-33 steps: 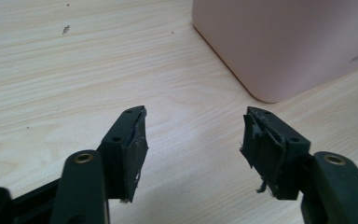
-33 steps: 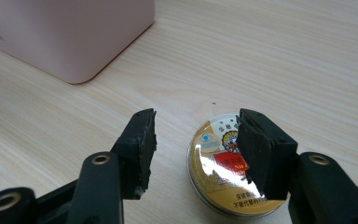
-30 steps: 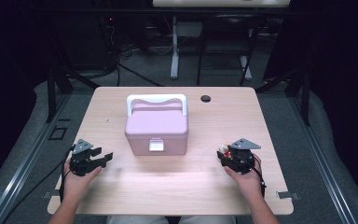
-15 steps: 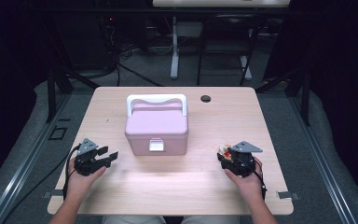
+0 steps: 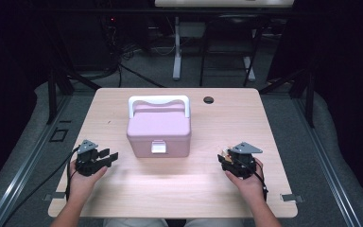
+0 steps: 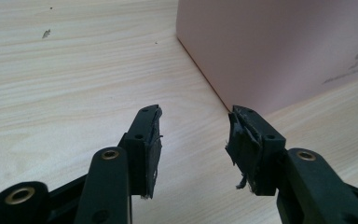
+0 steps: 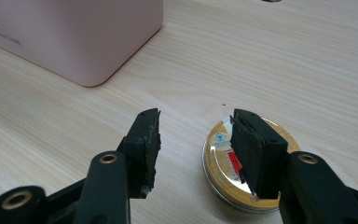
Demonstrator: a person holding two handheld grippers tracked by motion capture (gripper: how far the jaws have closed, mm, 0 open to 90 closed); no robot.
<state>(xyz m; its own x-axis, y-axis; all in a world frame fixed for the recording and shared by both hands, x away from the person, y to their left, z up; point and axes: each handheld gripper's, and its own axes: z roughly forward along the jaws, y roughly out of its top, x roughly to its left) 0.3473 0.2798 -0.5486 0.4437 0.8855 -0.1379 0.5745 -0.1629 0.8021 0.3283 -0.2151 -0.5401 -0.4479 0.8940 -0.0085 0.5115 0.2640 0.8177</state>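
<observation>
Right gripper view: gold tin under one jaw, pink box nearby.

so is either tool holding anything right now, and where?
Nothing held. Left tool is open over bare table beside the pink box; right tool is open, one jaw over the gold tin.

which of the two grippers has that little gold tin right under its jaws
The right gripper. Its open jaws hang over the round gold tin lying flat on the table; the left gripper faces only bare wood beside the pink box.
</observation>
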